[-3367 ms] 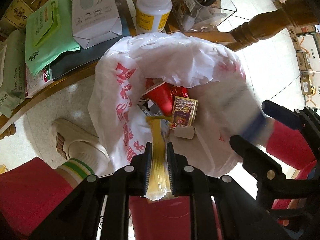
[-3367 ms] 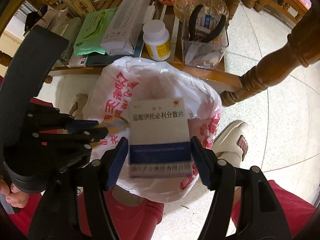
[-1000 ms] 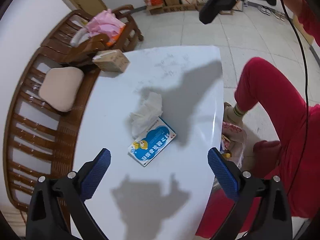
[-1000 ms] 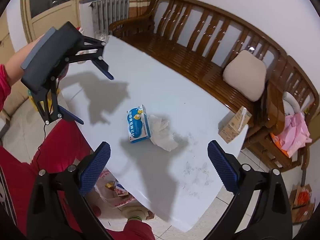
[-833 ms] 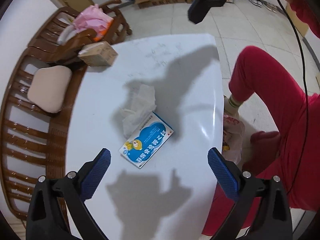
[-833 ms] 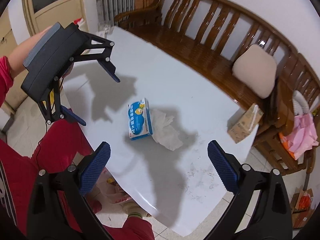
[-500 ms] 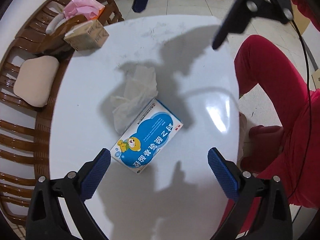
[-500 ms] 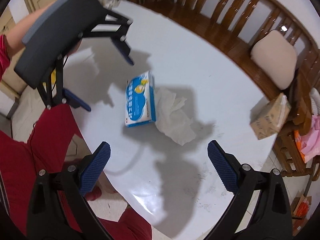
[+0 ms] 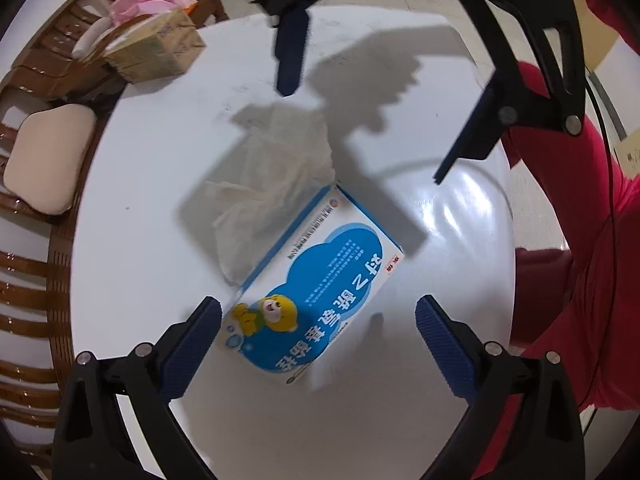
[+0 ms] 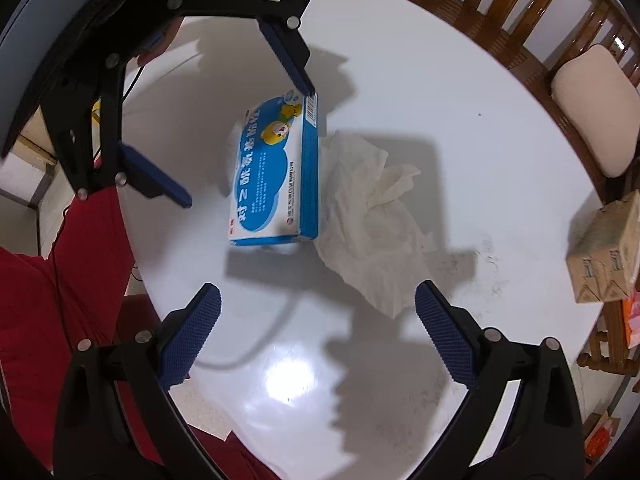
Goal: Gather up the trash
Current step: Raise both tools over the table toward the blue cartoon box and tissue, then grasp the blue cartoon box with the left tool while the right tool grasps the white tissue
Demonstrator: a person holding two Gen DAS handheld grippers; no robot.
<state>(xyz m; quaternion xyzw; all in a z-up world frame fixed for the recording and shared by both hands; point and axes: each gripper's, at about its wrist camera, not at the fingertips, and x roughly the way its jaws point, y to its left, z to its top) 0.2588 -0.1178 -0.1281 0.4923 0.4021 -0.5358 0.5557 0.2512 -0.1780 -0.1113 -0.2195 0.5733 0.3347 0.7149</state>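
Now over the glossy white table (image 9: 132,184), rounded at the edge and throwing back a bright glare patch. Flat on it, a rectangular cardboard medicine box (image 9: 316,296), blue and white, printed with a cloud shape and a yellow cartoon bear; blue long side with fine print visible from the right wrist view. Beside it and touching its long edge, a crumpled white tissue (image 9: 276,172), soft, creased, partly tucked under the box edge.

Left gripper (image 9: 318,344) spread wide, blue knurled pads on black plastic arms, straddling the near end of the box without touching it. Right gripper (image 10: 318,324) likewise spread wide, empty, hanging over bare table just short of the tissue's corner and the box's short end. Each tool visible in the other's view, jaws apart.

Around the table: a brown slatted wooden bench (image 10: 516,12) with glossy varnish, a beige padded cushion (image 10: 592,108), a tan cardboard carton (image 10: 608,248) at the table's far edge, pink cloth (image 9: 148,0) on a chair. Red trousers (image 9: 592,240) at the table side.

Compared with half a second back: box far larger in the left view, now filling the space between the pads; right gripper much lower and closer too. Compared with over three seconds back: bag gone from view, yellow wrapper and white-and-blue box no longer pinched.
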